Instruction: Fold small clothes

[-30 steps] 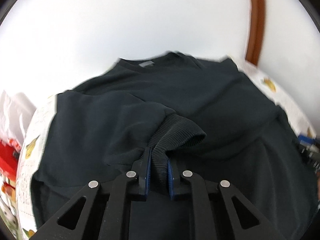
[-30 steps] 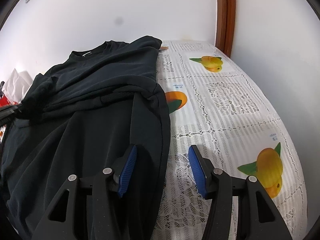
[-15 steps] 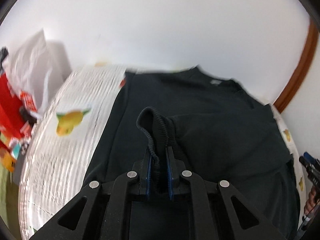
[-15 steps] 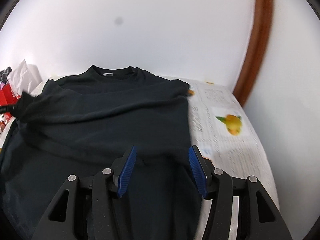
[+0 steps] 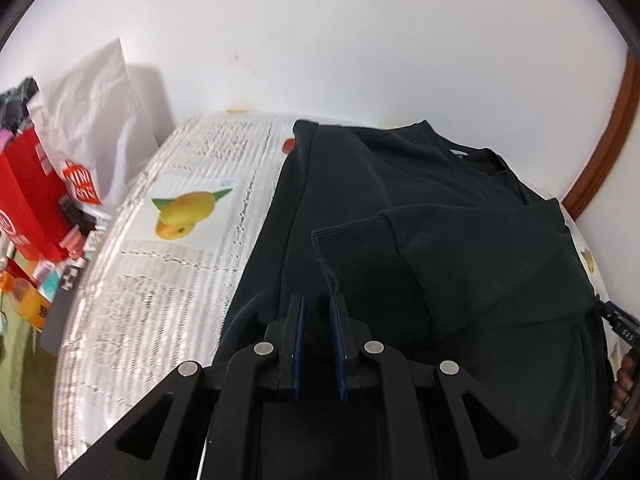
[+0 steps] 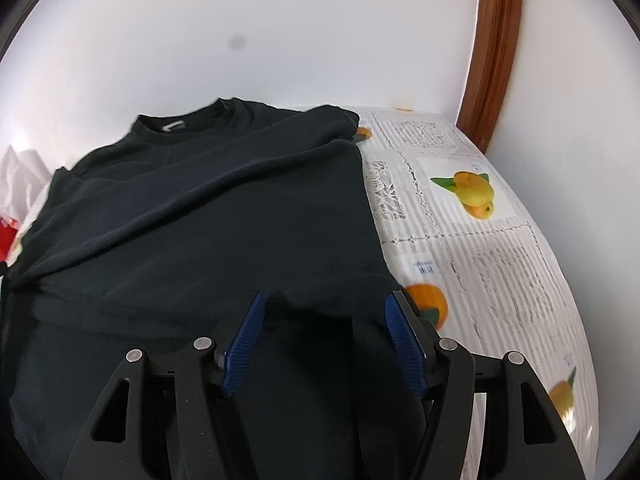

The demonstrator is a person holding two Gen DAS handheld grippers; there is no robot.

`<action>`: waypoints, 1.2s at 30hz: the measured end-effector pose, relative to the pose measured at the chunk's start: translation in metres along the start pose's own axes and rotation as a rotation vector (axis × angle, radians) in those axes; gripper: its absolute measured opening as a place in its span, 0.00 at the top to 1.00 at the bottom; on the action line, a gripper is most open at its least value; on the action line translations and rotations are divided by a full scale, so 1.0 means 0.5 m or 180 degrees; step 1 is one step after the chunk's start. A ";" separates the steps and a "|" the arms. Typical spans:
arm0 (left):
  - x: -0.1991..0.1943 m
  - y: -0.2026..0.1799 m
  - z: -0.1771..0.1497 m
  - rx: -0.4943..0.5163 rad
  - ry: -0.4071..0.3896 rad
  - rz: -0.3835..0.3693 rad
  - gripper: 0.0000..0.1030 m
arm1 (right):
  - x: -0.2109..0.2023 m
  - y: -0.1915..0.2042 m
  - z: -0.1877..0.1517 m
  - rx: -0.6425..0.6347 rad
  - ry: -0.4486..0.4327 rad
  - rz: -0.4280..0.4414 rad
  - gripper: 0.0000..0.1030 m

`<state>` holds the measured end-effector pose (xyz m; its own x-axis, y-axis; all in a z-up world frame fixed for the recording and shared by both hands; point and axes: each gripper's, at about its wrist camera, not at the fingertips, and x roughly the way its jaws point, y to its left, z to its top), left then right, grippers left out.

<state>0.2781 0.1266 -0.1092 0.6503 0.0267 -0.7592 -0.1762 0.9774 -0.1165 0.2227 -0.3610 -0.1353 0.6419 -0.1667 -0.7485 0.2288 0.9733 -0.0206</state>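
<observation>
A black long-sleeved sweater (image 5: 400, 184) lies spread on the fruit-print tablecloth (image 5: 180, 280), neck towards the wall. My left gripper (image 5: 318, 312) is shut on the ribbed cuff (image 5: 352, 236) of one sleeve, which lies folded across the sweater's body. In the right wrist view the sweater (image 6: 200, 220) fills the left and middle. My right gripper (image 6: 324, 308) hovers over its right part near the side edge, jaws opening, pads pressing on nothing. At the right rim of the left wrist view the right gripper (image 5: 620, 324) shows, with a hand behind it.
Red bags (image 5: 24, 200) and a white plastic bag (image 5: 92, 120) crowd the table's left end. A white wall runs behind, with a brown wooden frame (image 6: 492, 40) at the right. The tablecloth (image 6: 480, 260) lies bare to the right of the sweater.
My left gripper carried the cuff leftwards over the sweater, and the sleeve now lies flatter. My right gripper moved from the sweater's right edge to above the cloth, and its jaws widened.
</observation>
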 end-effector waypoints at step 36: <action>-0.187 0.034 -0.357 0.0272 0.0270 -0.0071 0.51 | -0.227 -0.087 -0.378 0.0405 0.0080 0.0348 0.36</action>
<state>0.0824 0.1035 -0.1542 0.5879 -0.0096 -0.8089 -0.0964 0.9920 -0.0818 0.0015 -0.3547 -0.1750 0.6500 -0.0552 -0.7579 0.2504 0.9572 0.1450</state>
